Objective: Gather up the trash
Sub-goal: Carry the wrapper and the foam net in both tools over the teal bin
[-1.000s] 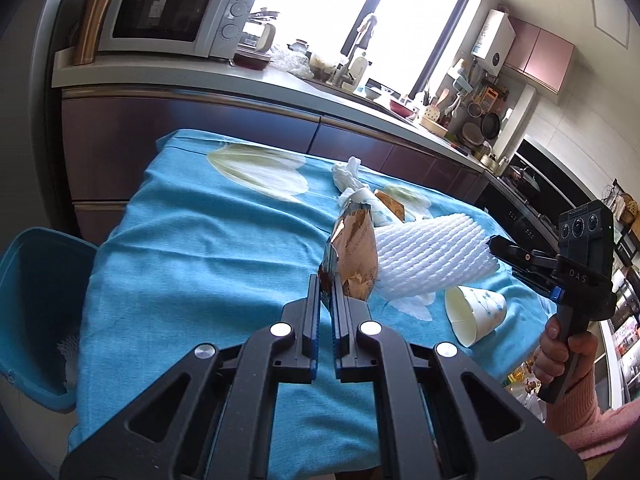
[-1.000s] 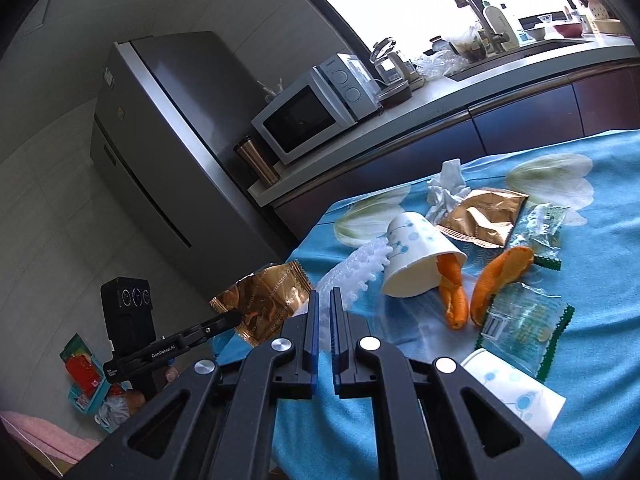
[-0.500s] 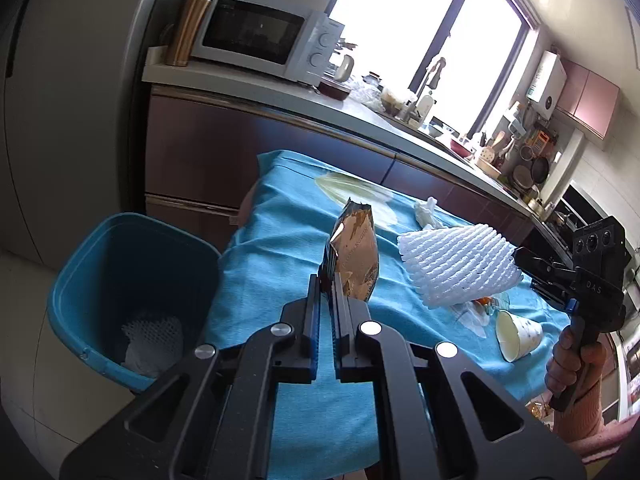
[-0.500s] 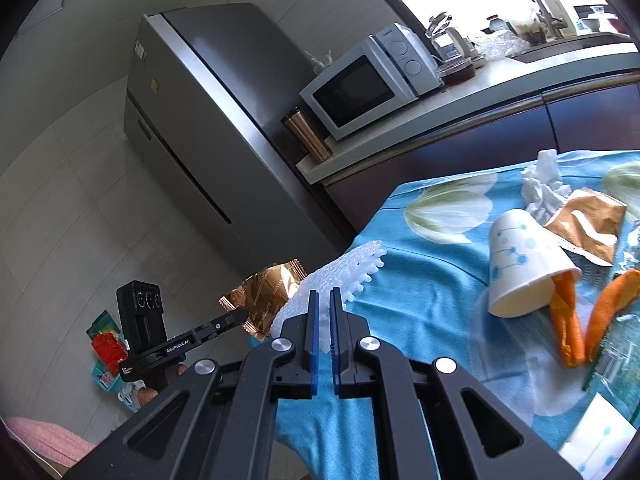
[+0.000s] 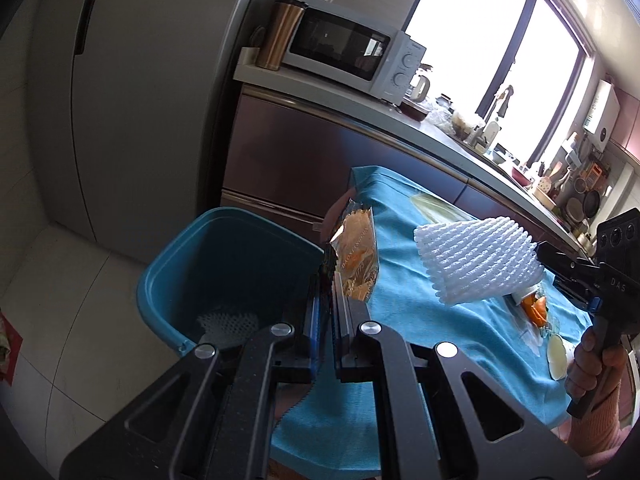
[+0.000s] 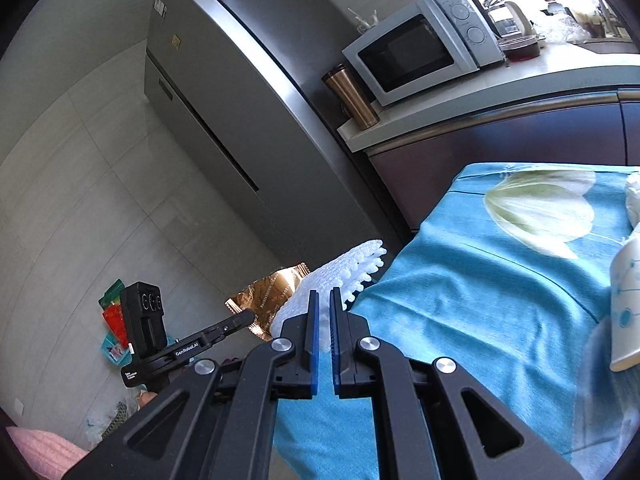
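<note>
My left gripper pinches a gold foil wrapper beside the blue trash bin's near rim. My right gripper clamps white foam fruit netting over the table's left edge.

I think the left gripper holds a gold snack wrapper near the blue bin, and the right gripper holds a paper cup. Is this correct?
Not quite. The right gripper holds a white foam fruit net, not a paper cup; the left wrist view shows this clearly. The paper cup lies on the table. The left gripper does hold the gold snack wrapper near the blue bin.
</note>
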Demonstrator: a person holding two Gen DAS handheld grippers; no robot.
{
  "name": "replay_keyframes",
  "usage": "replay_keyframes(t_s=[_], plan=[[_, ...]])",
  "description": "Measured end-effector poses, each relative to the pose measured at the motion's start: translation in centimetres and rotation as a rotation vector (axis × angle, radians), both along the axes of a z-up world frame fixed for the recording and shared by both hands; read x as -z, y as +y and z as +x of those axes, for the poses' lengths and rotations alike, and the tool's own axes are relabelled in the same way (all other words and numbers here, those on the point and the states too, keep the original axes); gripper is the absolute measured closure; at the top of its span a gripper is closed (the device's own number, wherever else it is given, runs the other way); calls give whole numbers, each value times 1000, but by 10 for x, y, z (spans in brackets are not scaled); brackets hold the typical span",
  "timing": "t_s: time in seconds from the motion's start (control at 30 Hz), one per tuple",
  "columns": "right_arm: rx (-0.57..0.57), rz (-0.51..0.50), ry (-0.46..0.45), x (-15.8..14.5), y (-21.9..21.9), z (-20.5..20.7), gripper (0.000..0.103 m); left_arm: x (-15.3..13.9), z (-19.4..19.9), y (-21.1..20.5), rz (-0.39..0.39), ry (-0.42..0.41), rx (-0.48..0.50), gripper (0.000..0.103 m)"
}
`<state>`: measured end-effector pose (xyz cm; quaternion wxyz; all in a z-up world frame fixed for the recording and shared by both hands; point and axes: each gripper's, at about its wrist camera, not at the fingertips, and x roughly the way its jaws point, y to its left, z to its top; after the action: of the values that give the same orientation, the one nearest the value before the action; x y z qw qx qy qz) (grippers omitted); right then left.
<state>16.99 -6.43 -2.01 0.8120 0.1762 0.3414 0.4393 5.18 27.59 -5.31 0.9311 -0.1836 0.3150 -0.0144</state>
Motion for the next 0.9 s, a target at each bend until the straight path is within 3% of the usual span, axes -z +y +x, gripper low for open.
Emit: replay_keyframes(t_s=[0.43, 0.9], plan=[[-70, -83, 14, 12, 63, 19, 99, 30, 5, 37, -5, 83, -91, 98], [-94, -172, 44, 32, 102, 35, 99, 65, 17, 51, -13, 171, -145, 98]])
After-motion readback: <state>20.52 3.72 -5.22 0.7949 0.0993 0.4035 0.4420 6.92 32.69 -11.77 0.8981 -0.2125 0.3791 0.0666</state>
